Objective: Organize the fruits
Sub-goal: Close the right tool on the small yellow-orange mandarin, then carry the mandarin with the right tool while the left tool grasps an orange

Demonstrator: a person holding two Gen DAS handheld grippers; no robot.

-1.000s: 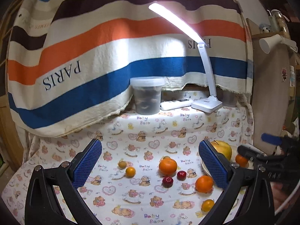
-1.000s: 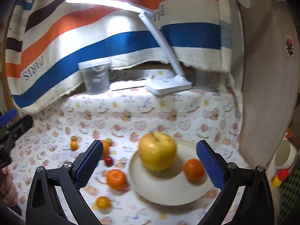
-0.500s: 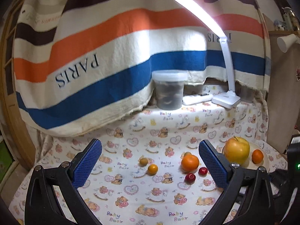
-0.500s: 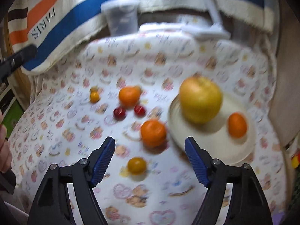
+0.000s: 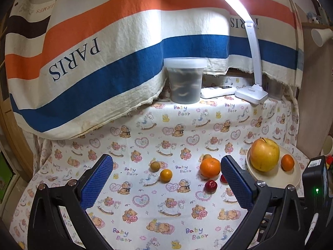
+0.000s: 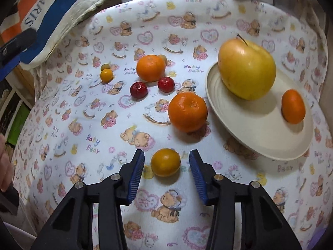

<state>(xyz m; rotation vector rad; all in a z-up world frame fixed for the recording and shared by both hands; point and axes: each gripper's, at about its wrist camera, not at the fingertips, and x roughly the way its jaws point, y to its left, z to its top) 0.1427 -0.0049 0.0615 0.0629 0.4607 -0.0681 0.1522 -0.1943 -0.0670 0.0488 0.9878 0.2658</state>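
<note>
A cream plate [image 6: 260, 137] holds a big yellow apple [image 6: 246, 65] and a small mandarin [image 6: 293, 109]. On the printed cloth lie two larger mandarins [image 6: 187, 111] [image 6: 150, 67], two red fruits [image 6: 138, 90] [image 6: 165, 84] and small yellow-orange ones [image 6: 106, 75]. My right gripper [image 6: 166, 162] points down at a small orange fruit [image 6: 165, 162]; its jaws are closing around it with a gap on each side. My left gripper [image 5: 166, 173] hovers open over the cloth, nothing between its fingers. The plate [image 5: 276, 179] and apple [image 5: 264, 154] lie to its right.
A lidded plastic tub [image 5: 185, 79], a white remote and a white desk lamp [image 5: 252, 92] stand at the back under a striped towel [image 5: 104, 58]. A person's hand [image 6: 5, 168] shows at the left edge of the right wrist view.
My right gripper dropped and tilted down onto the small orange fruit, its jaws narrowing around it. The left gripper's view drifted, so the fruits and plate shifted to the right.
</note>
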